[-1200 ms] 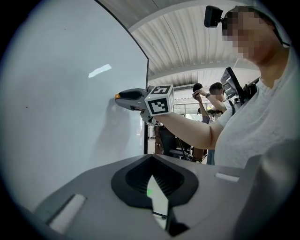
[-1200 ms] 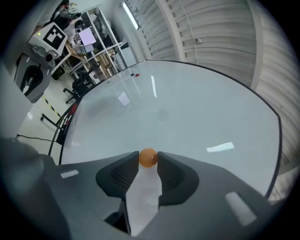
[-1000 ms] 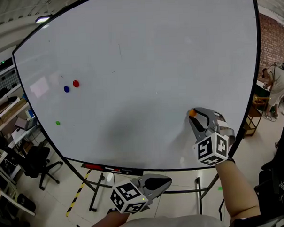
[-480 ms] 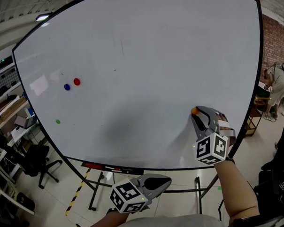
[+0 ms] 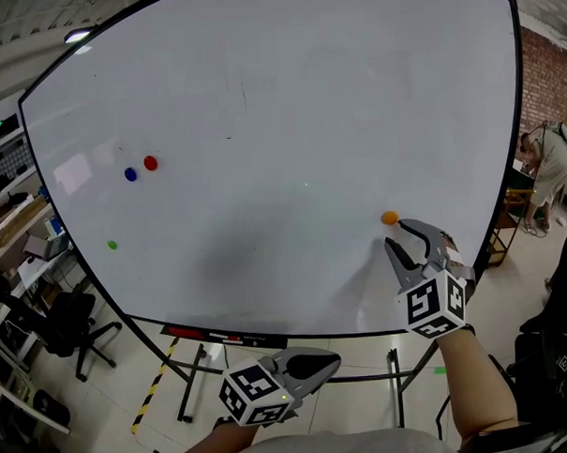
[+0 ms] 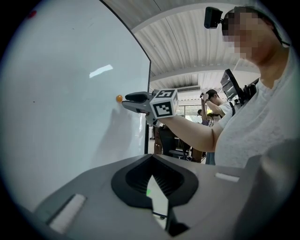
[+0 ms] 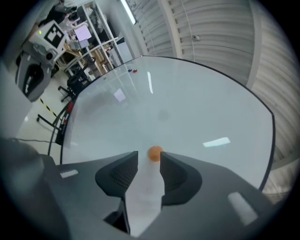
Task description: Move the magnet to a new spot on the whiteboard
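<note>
Your right gripper (image 5: 396,235) has just been spreading its jaws. The small round orange magnet (image 5: 389,217) clings unaided to the white whiteboard (image 5: 259,100) just ahead of them, ungripped. Your left gripper (image 5: 334,363) is pressed together and idle.

Head view: looks forward and steeply down from a little way off, whiteboard (image 5: 259,100) filling most of the frame. Left gripper view: sits low and off the board, looks along it, board aslant across the frame's left half. Right gripper view: faces the board close up. Shared by all three: the board and the orange magnet (image 5: 389,217) on it.
</note>
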Motion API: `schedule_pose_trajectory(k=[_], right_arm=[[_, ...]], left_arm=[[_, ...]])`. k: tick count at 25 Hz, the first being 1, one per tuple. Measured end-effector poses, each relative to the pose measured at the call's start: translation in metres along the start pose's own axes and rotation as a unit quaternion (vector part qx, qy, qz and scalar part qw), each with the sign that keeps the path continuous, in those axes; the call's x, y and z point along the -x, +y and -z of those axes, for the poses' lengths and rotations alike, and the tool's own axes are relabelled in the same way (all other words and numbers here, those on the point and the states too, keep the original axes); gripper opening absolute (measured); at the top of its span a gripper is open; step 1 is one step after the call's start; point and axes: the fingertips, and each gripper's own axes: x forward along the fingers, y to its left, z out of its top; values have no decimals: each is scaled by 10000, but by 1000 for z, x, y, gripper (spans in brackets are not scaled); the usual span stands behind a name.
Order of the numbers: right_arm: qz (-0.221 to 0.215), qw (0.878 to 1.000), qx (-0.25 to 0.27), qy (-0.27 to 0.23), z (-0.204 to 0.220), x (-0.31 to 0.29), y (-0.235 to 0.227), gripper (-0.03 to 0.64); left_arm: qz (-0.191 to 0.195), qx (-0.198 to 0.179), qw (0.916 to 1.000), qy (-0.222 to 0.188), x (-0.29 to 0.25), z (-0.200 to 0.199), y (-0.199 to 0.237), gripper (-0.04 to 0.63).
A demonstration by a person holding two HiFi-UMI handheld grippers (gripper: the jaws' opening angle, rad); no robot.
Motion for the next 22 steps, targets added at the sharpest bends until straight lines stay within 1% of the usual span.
schedule_pose_trajectory(k=[3,4,5,6,7,8,9,10,11,13,14,15,17,18,19,20,22], right_arm=[[-672,9965,-469,-157,-10,26,29,137],[-910,9929,-707,-294,-14,35,40,128],[-1170,9866,-1042,-459,-18,45,53,113],[-1457,9761,-1488,-616,-19,54,67,112],[-1751,9611,-2008,-728,-17,63,83,110],[-2022,9429,-2531,-772,-13,72,100,89],[-2238,9246,-2994,-738,-6,80,118,49],[-2370,9092,-3364,-631,4,86,136,5],[-2401,8984,-3648,-467,15,92,152,5],[-2301,8814,-4124,-103,38,101,179,3],[-2297,8688,-4386,15,45,106,191,3],[-2353,8532,-4655,64,47,112,202,3],[-2578,8219,-5080,6,41,125,220,3],[-2716,8094,-5206,-61,34,131,225,3],[-2841,8000,-5283,-136,26,137,229,4],[-2938,7932,-5330,-217,18,144,231,3],[-3051,7827,-5410,-403,4,160,232,3]], left_arm=[[78,71,9999,-35,2,4,1,-20],[106,79,9999,-57,3,6,2,-20],[122,78,9999,-91,5,6,3,-20],[124,76,9998,-139,7,7,4,-20],[119,80,9997,-194,9,8,5,-20],[119,96,9996,-244,12,10,7,-20],[131,129,9994,-281,15,12,8,-20],[157,181,9993,-301,17,15,10,-20],[188,249,9990,-309,18,20,11,-20],[238,415,9984,-313,20,31,13,-20],[258,507,9979,-307,21,38,13,-20],[281,599,9974,-293,22,44,11,-20],[323,738,9964,-255,24,54,6,-20],[333,773,9961,-246,25,57,2,-20],[331,784,9960,-254,26,58,-3,-20],[326,779,9961,-268,28,59,-9,-20],[335,756,9963,-254,29,64,-24,-20]])
